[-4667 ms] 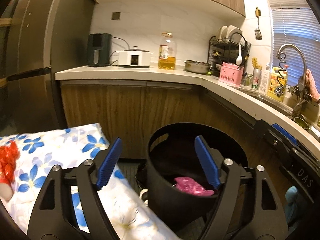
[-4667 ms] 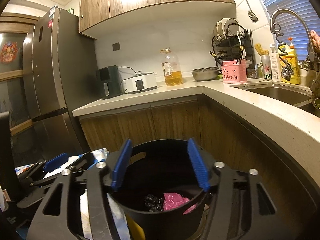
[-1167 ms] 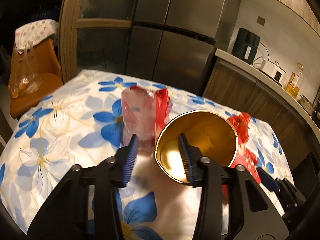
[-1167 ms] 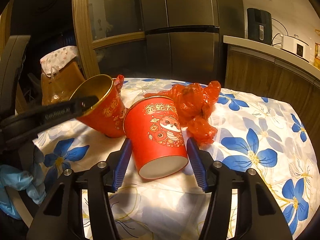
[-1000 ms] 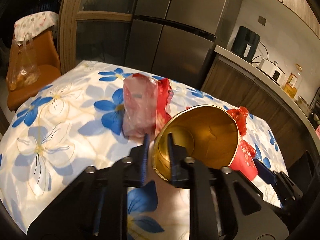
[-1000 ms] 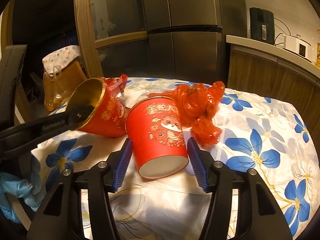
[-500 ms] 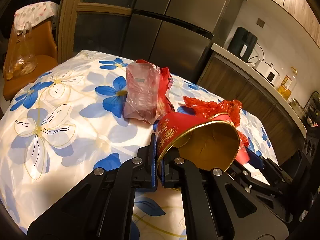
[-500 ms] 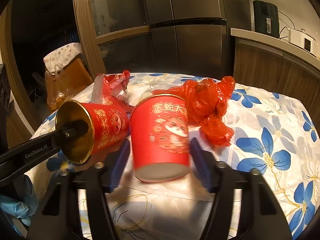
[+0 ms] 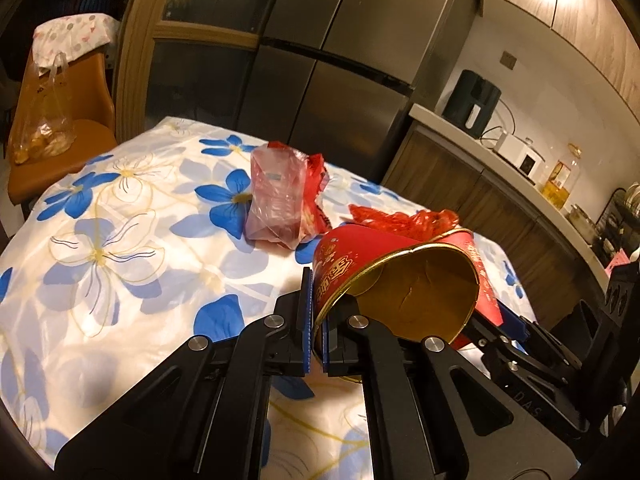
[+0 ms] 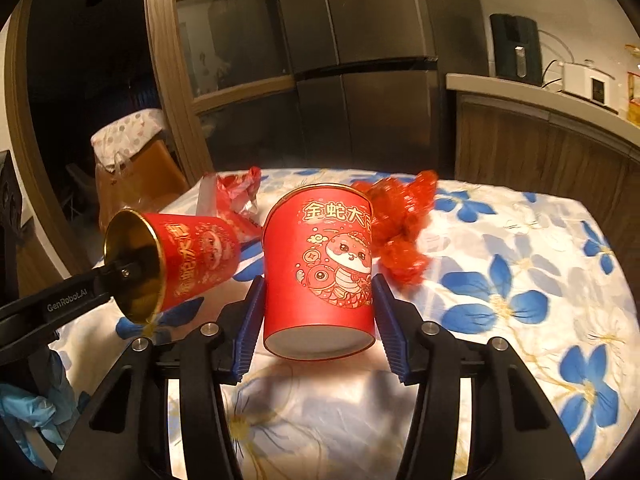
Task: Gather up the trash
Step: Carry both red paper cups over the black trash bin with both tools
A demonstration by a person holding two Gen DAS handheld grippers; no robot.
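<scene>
Left cup lifted, seemingly.

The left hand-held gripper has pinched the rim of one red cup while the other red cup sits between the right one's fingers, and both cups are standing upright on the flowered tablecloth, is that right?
Not quite. The left hand-held gripper is shut on the rim of one red cup, and the other red cup sits between the fingers of the right hand-held gripper. But neither stands upright: the right wrist view shows the first tipped on its side and the second tilted, base towards the camera, over the flowered tablecloth.

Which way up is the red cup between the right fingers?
Upside down: the red cup shows its closed base toward the camera, and its printing reads upright.
</scene>
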